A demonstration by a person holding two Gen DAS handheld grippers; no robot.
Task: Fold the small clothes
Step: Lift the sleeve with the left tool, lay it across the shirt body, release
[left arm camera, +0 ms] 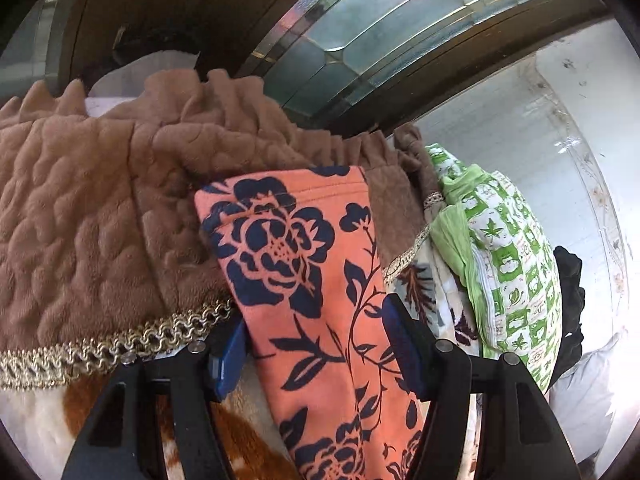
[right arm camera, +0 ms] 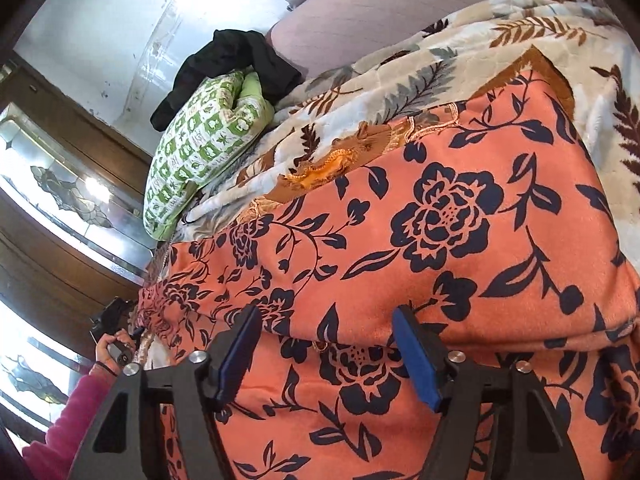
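Note:
An orange garment with dark blue flowers lies spread over a leaf-print blanket on the bed. My right gripper is open just above its near folded edge, touching nothing. In the left wrist view a narrow part of the same garment runs between the fingers of my left gripper, which stands open around it without pinching. The left gripper also shows at the garment's far left end in the right wrist view.
A brown plush cover with gold braid lies left of the garment. A green-and-white pillow and a black cloth lie at the bed's head, by a white wall. A dark wooden cabinet with glass panels stands behind.

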